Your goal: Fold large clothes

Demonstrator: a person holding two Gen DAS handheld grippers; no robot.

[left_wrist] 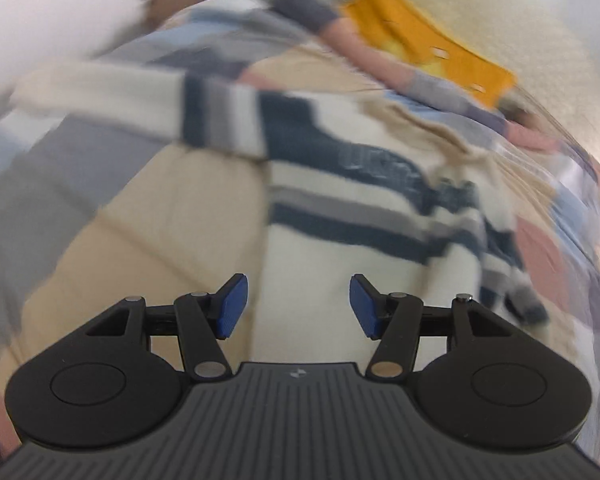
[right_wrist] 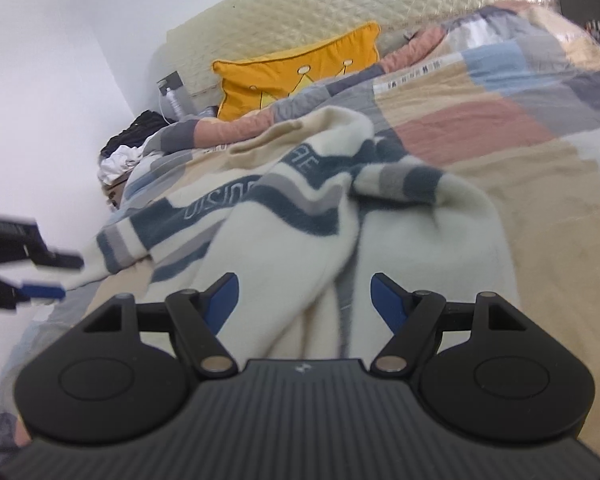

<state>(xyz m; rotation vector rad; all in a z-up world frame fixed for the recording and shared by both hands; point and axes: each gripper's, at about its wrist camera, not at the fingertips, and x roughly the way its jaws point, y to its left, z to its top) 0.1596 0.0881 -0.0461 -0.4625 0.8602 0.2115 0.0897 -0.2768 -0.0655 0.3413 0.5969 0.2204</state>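
Note:
A cream sweater (left_wrist: 340, 184) with dark blue and grey stripes lies spread on the patchwork bed cover (left_wrist: 168, 216). One sleeve (left_wrist: 148, 104) stretches out to the left in the blurred left wrist view. My left gripper (left_wrist: 299, 304) is open and empty just above the sweater's lower body. In the right wrist view the sweater (right_wrist: 300, 232) lies rumpled, one part folded over. My right gripper (right_wrist: 304, 300) is open and empty over the sweater's near edge. The left gripper (right_wrist: 40, 276) shows at the left edge, open, by the sleeve end.
A yellow cushion (right_wrist: 296, 72) leans on the quilted cream headboard (right_wrist: 300, 4). The patchwork bed cover (right_wrist: 500, 128) spreads right. A pile of dark and white clothes (right_wrist: 128, 148) sits by the white wall at left.

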